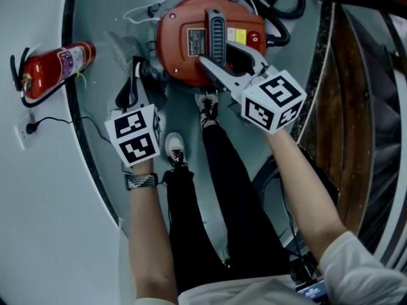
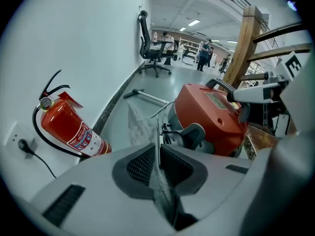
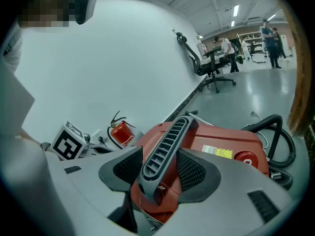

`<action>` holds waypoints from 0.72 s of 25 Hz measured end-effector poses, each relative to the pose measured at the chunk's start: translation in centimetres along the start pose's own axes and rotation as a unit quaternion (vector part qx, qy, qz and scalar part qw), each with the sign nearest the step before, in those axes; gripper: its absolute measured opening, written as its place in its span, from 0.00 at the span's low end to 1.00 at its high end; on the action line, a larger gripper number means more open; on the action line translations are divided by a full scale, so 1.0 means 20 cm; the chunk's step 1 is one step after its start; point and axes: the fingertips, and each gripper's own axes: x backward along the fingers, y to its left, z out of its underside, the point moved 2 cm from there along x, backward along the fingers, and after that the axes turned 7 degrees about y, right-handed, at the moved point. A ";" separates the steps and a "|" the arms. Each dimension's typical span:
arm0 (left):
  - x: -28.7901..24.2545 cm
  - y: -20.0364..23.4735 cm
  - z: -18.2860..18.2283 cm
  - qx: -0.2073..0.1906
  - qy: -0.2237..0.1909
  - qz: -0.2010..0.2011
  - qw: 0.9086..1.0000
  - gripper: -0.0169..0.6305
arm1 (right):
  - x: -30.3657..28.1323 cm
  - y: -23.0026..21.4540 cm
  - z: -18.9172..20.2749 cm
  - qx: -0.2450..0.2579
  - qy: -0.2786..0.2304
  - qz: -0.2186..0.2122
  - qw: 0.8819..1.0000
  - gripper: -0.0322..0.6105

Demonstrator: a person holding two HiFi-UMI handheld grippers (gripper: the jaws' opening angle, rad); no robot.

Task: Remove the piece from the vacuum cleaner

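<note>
Piece (image 2: 139, 126): thin, limp grey sheet, just beside vacuum (image 1: 184, 56), on its left flank. Judged light, soft, easily torn, so pull evenly, gripped close to the vacuum. Left gripper (image 2: 158, 154) pinches its near edge. Right gripper (image 3: 160, 157) clamps top handle (image 3: 170, 136), bracing the body.

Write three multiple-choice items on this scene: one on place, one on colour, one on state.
1. Where is the fire extinguisher? A on a shelf; B against the wall; C in a cupboard.
2. The vacuum cleaner body is: A blue; B green; C red.
3. The right hand-held gripper is: A shut on the handle; B open; C shut on the fire extinguisher.
Answers: 1 B, it leans at the wall; 2 C, the shell is red; 3 A, its pads press the ribbed handle.
</note>
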 end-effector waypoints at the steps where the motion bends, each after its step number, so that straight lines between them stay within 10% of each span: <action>1: 0.00 0.00 0.00 0.000 0.001 -0.001 1.000 0.08 | 0.00 0.00 0.00 0.000 0.000 0.000 1.000 0.37; 18: 0.00 0.02 0.01 0.014 0.002 0.002 1.000 0.09 | 0.00 0.00 0.00 0.001 -0.001 0.002 1.000 0.38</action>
